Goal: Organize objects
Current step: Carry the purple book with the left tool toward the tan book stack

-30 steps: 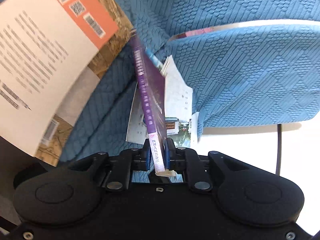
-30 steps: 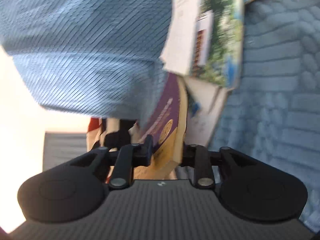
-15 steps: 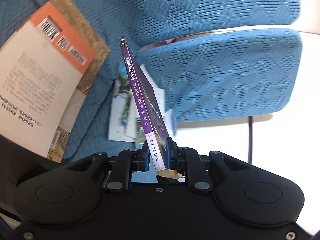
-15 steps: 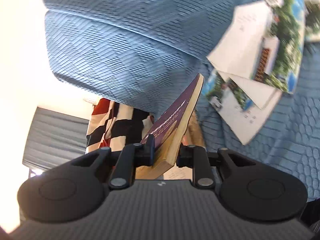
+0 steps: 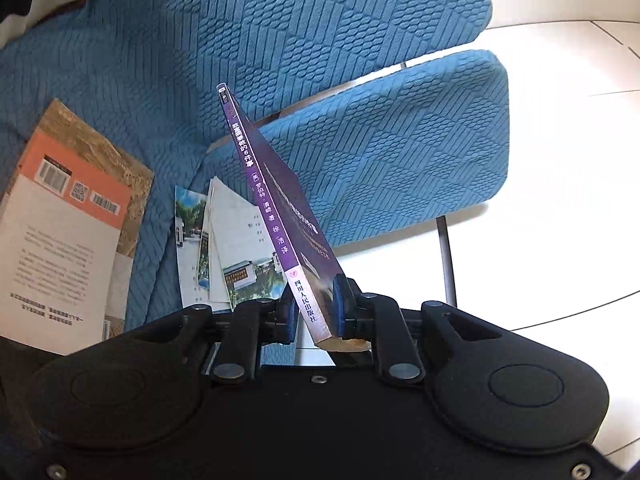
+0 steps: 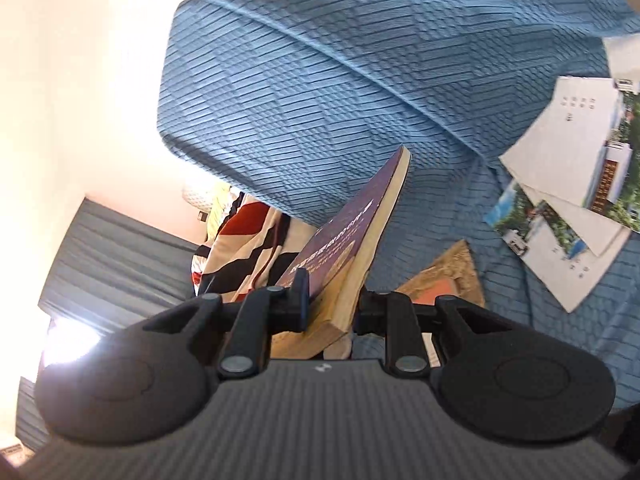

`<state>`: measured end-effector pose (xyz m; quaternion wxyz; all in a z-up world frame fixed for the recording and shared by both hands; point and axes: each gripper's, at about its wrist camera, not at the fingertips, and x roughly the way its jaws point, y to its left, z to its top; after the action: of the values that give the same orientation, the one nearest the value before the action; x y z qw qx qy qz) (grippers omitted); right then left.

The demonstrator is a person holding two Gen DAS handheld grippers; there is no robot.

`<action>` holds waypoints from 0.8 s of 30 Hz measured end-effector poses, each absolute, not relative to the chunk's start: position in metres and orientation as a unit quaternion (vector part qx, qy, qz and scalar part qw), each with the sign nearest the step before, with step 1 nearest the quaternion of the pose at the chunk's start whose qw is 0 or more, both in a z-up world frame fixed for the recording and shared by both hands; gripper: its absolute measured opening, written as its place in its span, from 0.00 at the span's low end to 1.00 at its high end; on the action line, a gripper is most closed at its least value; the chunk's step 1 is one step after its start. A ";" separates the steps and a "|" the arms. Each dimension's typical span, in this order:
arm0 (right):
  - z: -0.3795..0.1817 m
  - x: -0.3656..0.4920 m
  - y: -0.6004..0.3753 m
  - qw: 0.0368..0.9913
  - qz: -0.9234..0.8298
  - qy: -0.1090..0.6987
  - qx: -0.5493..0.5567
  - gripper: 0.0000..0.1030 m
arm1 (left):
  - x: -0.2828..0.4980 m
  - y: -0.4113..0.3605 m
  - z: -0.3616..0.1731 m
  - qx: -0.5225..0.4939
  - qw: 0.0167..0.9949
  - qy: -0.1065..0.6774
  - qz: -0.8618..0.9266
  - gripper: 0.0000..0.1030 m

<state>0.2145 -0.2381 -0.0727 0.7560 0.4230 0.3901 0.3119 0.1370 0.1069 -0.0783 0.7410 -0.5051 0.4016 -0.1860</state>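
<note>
— Purple, that cover — where was the purple book (image 5: 280, 216) sitting?
— Off the cushion, held at both ends. The left tool (image 5: 316, 312) had its spine end between the blue pads (image 5: 339, 300), and its jaws were easing apart with the book between them.
— And the other end?
— The right tool (image 6: 330, 304) was clamped narrowly on the page-edge corner of the same purple book (image 6: 352, 240), which tilted up and away from it.
— What lay underneath?
— Quilted blue sofa fabric (image 5: 360, 40). On it, to the left in the left wrist view, lay a tan and orange book (image 5: 68, 232) back cover up, and beside it a loose fan of printed leaflets (image 5: 224, 248) — the purple book was raised above them.
</note>
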 end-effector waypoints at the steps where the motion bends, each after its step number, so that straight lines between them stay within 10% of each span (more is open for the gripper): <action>1: -0.070 0.214 -0.234 0.758 0.314 0.390 0.418 0.23 | 0.135 0.113 -0.077 -0.507 0.740 0.400 -0.187 0.16; 24: -0.143 0.185 -0.161 0.752 0.305 0.461 0.359 0.23 | 0.101 0.181 -0.166 -0.518 0.711 0.454 -0.142 0.18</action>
<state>0.1849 -0.1610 -0.1430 0.7524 0.3590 0.4607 0.3046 0.1010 0.1812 -0.1662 0.7113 -0.5178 0.4537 -0.1419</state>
